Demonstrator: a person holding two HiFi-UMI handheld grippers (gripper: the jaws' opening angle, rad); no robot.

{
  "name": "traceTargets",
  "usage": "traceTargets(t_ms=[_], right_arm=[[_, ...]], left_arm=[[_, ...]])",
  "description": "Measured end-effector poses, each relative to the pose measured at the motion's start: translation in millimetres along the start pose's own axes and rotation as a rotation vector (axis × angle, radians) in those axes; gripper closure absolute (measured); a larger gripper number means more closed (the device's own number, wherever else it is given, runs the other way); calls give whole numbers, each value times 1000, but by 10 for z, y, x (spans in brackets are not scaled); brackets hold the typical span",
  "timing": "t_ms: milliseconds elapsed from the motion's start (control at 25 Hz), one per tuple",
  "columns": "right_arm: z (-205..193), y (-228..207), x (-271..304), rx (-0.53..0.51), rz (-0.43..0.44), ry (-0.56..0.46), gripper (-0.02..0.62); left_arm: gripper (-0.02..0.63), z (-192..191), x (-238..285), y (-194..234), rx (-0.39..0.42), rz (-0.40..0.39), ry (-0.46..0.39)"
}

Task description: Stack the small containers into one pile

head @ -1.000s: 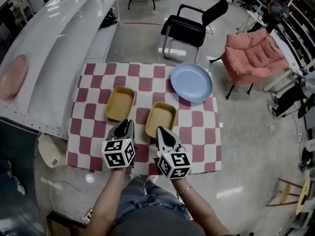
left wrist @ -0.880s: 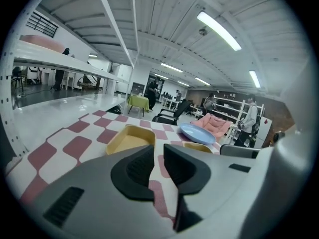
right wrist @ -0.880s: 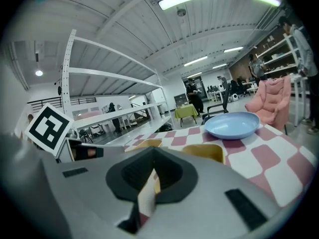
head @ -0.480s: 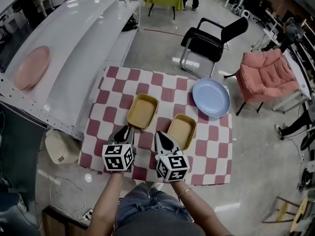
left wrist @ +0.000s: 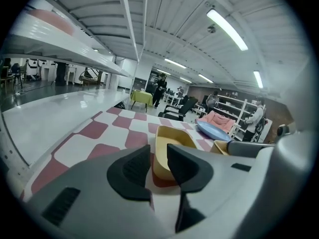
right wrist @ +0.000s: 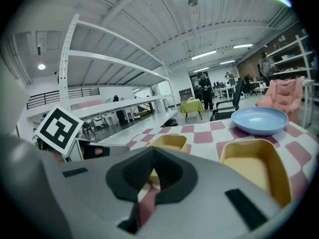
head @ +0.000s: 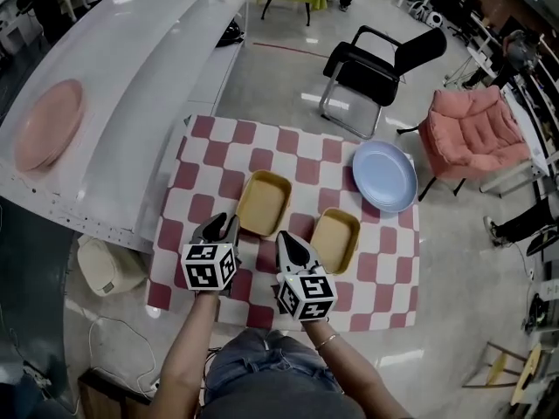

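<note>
A red-and-white checked cloth [head: 205, 177] bears two mustard-yellow trays, the left container [head: 265, 202] and the right container [head: 335, 240], beside a pale blue plate [head: 384, 175] (a pink plate [head: 48, 136] lies on the glossy white shelf [head: 140, 68]).

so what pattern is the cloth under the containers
Red-and-white checked tablecloth; the head view shows it best.

Glossy floor [head: 278, 84] holds black chair [head: 374, 72], pink armchair [head: 472, 136].

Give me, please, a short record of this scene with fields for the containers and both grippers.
Cloth: red and white checks
Left container: tan, empty
Right container: tan, empty, apart from the left one
Plate: blue, beyond the right container
Left gripper: jaws have just been opening, nothing between them
Right gripper: jaws together, empty
Stack: not yet begun
</note>
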State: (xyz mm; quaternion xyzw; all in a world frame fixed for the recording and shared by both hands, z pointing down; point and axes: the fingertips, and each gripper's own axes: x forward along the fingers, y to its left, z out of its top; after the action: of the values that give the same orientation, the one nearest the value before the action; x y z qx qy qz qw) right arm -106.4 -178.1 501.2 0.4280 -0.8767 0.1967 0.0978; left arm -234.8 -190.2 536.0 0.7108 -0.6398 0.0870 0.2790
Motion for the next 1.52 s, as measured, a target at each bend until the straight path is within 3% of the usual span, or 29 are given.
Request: traceTargets(t_ms=[400, 680, 1080, 1520], right_arm=[[12, -141, 278, 34, -86, 7, 585], [8, -257, 325, 42, -132, 15, 586], [12, -311, 279, 66, -143, 17, 586], [112, -168, 151, 43, -90, -13, 586]], left_arm=[[482, 40, 528, 54, 33, -92, 71], [494, 9, 751, 44, 37, -115, 104], [569, -53, 812, 21, 39, -89, 127], [575, 113, 503, 32, -26, -44, 59]])
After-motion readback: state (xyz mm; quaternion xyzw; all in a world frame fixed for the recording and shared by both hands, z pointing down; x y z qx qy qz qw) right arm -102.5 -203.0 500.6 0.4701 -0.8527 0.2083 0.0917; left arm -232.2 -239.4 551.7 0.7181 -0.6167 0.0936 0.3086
